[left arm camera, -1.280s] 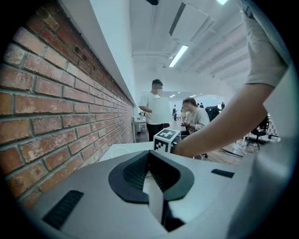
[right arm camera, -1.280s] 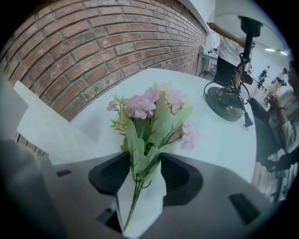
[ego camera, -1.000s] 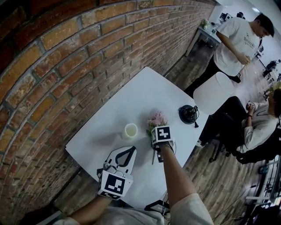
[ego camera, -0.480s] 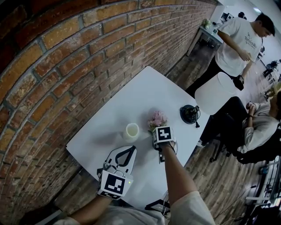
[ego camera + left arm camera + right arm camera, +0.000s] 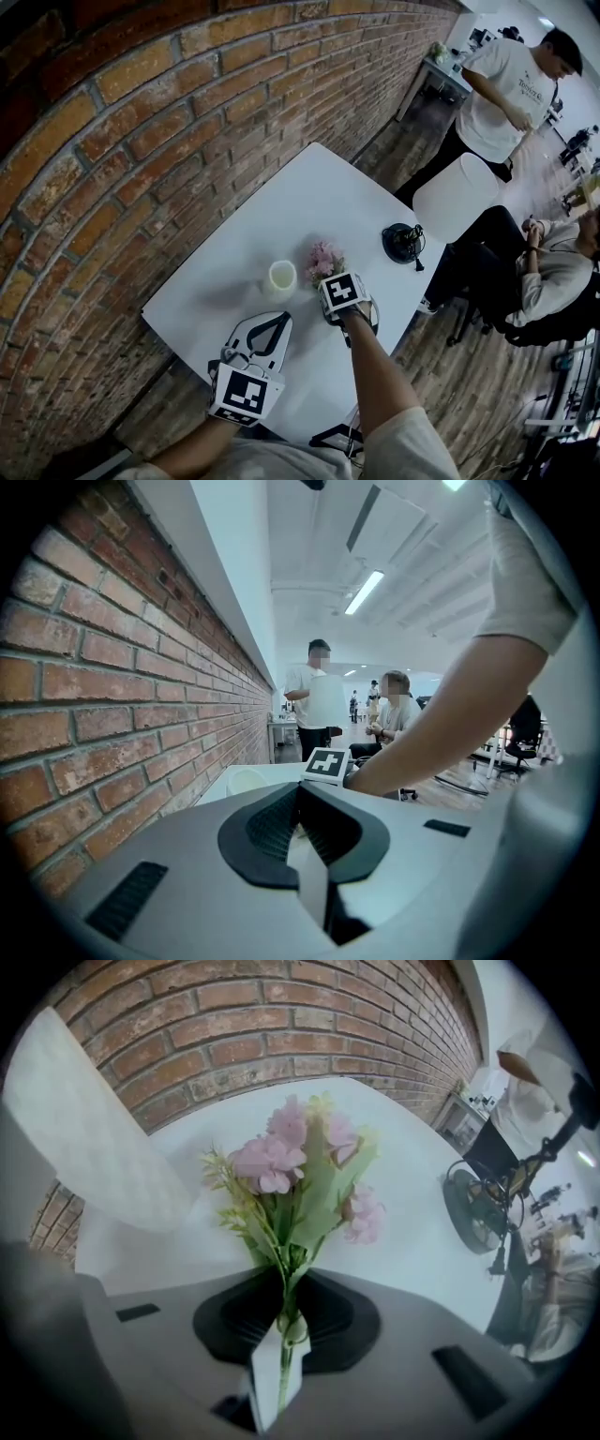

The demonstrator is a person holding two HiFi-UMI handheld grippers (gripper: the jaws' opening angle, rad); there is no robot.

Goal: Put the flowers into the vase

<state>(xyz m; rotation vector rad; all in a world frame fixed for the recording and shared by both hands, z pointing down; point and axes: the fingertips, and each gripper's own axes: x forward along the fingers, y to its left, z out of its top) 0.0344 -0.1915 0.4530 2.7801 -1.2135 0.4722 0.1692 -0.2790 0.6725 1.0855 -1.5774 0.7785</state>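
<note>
Because the task at this stage needed only one working tool, the left gripper (image 5: 271, 325) rested low over the near edge of the white table (image 5: 309, 202), its jaws pressed together with nothing between them, as the left gripper view (image 5: 306, 819) confirmed; parked there, it left the working area free. Just beyond it, the right gripper (image 5: 330, 284) pointed steeply downward, and its jaws had just been closing. In the right gripper view (image 5: 284, 1309) they pinched the bundled green stems low down, below the leaves. That hold point was judged deliberate: a grip on the stems spared the pink blossoms and kept the stem ends free to enter an opening. The flowers (image 5: 325, 257) fanned out ahead of the jaws (image 5: 292, 1174), over the tabletop, just right of the vase (image 5: 280, 278) and not yet in it. Whether the bunch had left the table surface could not be determined. The vase stood upright with its mouth clear, close enough that a short lift and transfer seemed sufficient. Further along the table sat a black round device with a cord (image 5: 403, 242), well apart from the work. Beyond ran the brick wall (image 5: 141, 122), and two bystanders occupied the far right, one standing (image 5: 506, 84), one seated (image 5: 553, 267)
</note>
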